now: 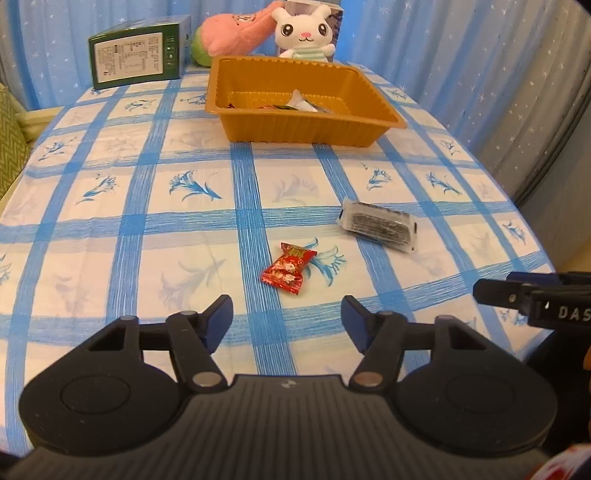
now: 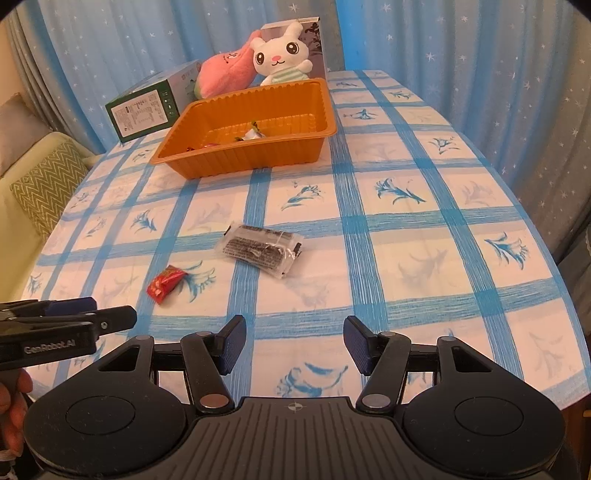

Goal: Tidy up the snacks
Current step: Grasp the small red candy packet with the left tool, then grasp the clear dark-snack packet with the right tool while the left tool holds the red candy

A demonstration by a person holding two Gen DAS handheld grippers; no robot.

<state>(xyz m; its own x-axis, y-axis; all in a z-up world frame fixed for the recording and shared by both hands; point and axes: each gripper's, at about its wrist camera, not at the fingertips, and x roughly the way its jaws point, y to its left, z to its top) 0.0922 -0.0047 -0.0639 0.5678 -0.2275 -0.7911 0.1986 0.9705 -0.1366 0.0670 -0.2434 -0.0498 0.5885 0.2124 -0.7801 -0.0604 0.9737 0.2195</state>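
1. Two grippers are held low over the near edge of the table [image 1: 110,236]; the left gripper [image 1: 286,319] and the right gripper [image 2: 294,341] are each seen with fingers spread wide, nothing between them, nothing touched.
2. "GenRobot.AI" can be read on the side of the left gripper in the right wrist view; "DAS" is legible on the right gripper in the left wrist view.
3. A red candy [image 1: 289,268] is found on the checked cloth just ahead of the left gripper, with no object between them.
4. A clear packet of dark snack [image 2: 263,248] lies a little farther on, near the candy but apart from it.
5. An orange tray [image 1: 295,127] is placed beyond, well apart from both, with a few wrapped pieces inside.
6. Behind the tray a green box [image 1: 138,59] with an unreadable white label, a pink plush [image 1: 236,35] and a white rabbit plush [image 1: 304,31] are set.
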